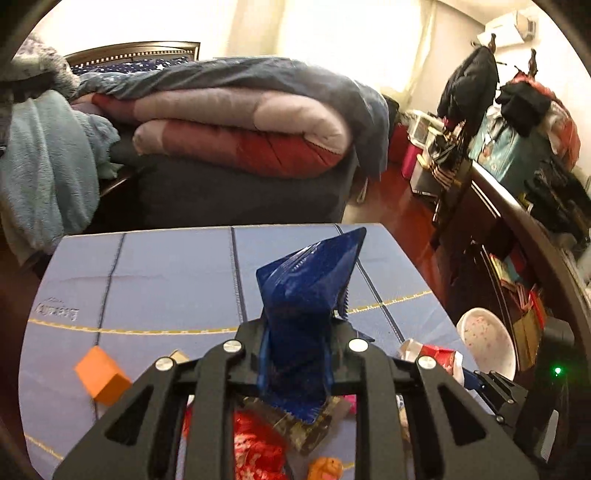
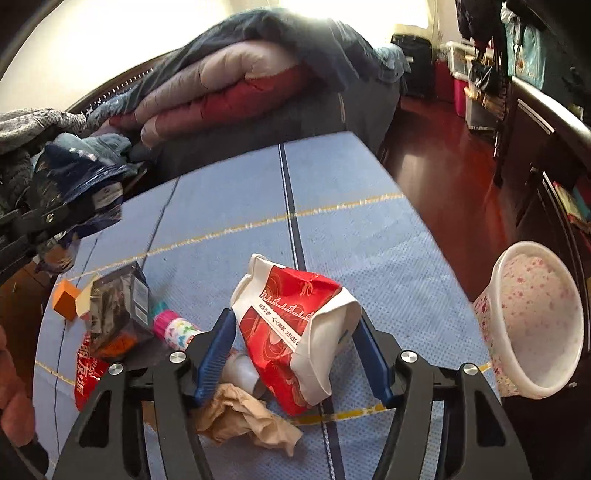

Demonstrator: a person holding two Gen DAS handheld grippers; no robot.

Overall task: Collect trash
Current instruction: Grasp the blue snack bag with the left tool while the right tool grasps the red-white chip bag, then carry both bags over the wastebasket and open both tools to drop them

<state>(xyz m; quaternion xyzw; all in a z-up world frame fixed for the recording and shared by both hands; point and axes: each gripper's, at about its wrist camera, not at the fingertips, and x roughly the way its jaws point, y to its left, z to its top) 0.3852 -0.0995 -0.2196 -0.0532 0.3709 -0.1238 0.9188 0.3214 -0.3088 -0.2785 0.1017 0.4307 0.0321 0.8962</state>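
While the left gripper (image 1: 295,343) is clenching the blue pouch (image 1: 306,295) above the table (image 1: 166,266), the right gripper (image 2: 295,354) is standing spread around the crushed red cup (image 2: 295,332). Closing askew is likely squeezing the cup sideways into the crumpled paper (image 2: 243,417), well short of the white bin (image 2: 535,321) at the table's right edge.

Blown-out daylight from curtained window (image 1: 332,29) behind, warm cast, heavy fisheye bending, dark vignetted corners, slight motion blur
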